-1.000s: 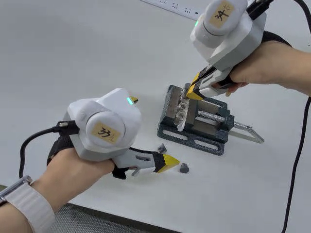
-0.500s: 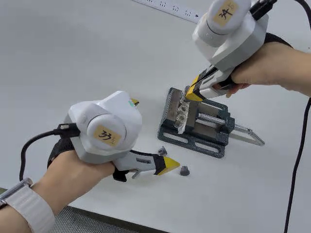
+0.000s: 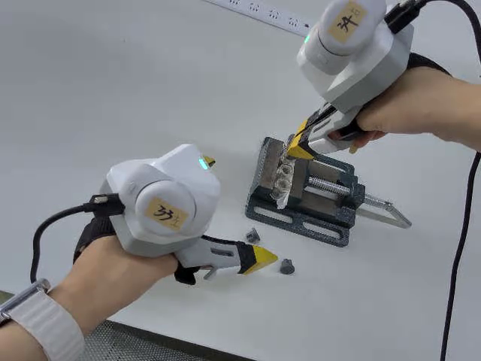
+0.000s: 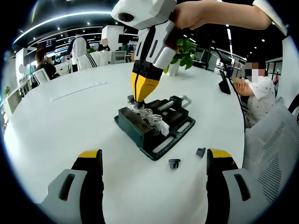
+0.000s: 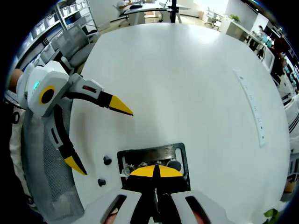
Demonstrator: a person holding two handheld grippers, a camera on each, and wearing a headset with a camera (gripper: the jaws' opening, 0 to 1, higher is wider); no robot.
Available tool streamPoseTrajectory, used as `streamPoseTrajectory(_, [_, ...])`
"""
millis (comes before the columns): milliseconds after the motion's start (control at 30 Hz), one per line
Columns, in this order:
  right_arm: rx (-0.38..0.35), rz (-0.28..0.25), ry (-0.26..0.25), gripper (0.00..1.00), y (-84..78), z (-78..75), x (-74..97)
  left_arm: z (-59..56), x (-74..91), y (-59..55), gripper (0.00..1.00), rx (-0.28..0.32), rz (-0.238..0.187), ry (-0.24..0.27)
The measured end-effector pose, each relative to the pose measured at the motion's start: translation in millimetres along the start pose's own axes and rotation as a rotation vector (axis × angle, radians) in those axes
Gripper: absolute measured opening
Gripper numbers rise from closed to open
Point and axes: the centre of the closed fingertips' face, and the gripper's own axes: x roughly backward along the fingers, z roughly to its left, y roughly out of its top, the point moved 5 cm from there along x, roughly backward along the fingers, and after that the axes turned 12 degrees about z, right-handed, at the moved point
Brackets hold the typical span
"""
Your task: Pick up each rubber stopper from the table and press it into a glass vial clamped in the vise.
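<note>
**Step in hand.** The left tool (image 3: 235, 209) hangs over the near edge of the counter (image 3: 113, 90), jaws spread wide and holding nothing. One yellow tip is just beside the nearer rubber stopper (image 3: 286, 265). A second stopper (image 3: 252, 235) lies close by, between that tool and the vise (image 3: 308, 203). Both lie loose on the counter.

The vise sits farther in, toward the right edge, and clamps a row of glass vials (image 3: 283, 179). The right tool (image 3: 299, 148) is clenched, its tips down on the vial at the far end of the row. Whether a stopper is pinched between the tips cannot be made out.

**Recommendation.**
- Push straight down the vial's axis. A sideways load could tip or crack the glass in the clamp.
- Let go only once the plug sits level in the mouth.
- The left tool should take the nearer stopper by its wider head, so the narrow end leads into the next vial.

A power strip (image 3: 255, 11) lies along the far edge.

**Change from a second ago.** Little has changed. The right tool remains on the same far vial. The left tool stays spread beside the same stopper, and both loose stoppers are where they were. The slight shift of the whole picture is judged to be camera movement.
</note>
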Motion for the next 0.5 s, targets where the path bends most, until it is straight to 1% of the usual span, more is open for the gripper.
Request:
streamPoseTrajectory(67, [0.007,0.001,0.003,0.00,0.5,0.5,-0.1,0.7,-0.4,-0.2,0.91,0.000,-0.002,0.000])
streamPoseTrajectory(100, [-0.005,0.002,0.011,0.00,0.7,1.2,-0.4,0.5,-0.9,-0.4,0.91,0.000,0.000,-0.002])
streamPoseTrajectory(267, [-0.011,0.009,0.028,0.00,2.1,-2.8,-1.3,-0.6,-2.0,0.5,0.91,0.003,-0.004,-0.003])
streamPoseTrajectory(300, [-0.010,0.012,0.026,0.00,1.9,0.6,-1.4,-1.2,-2.1,0.4,0.91,0.005,-0.003,-0.006])
streamPoseTrajectory(333, [0.003,0.015,0.022,0.00,2.2,0.4,-1.7,-1.5,-2.2,0.3,0.91,0.005,-0.003,-0.007])
streamPoseTrajectory(367, [-0.008,0.013,0.021,0.00,2.6,0.3,-2.2,-1.6,-2.4,0.2,0.91,0.004,-0.002,-0.006])
streamPoseTrajectory(400, [0.007,0.012,0.014,0.00,2.4,0.8,-2.2,-1.6,-2.6,0.0,0.91,0.005,-0.001,-0.006])
streamPoseTrajectory(433, [-0.020,0.004,0.020,0.00,2.2,0.7,-2.2,-1.6,-3.1,0.0,0.91,0.007,-0.001,-0.006])
streamPoseTrajectory(500, [0.003,-0.001,0.013,0.00,2.6,0.3,-2.3,-1.8,-3.6,0.2,0.91,0.006,-0.001,-0.007])
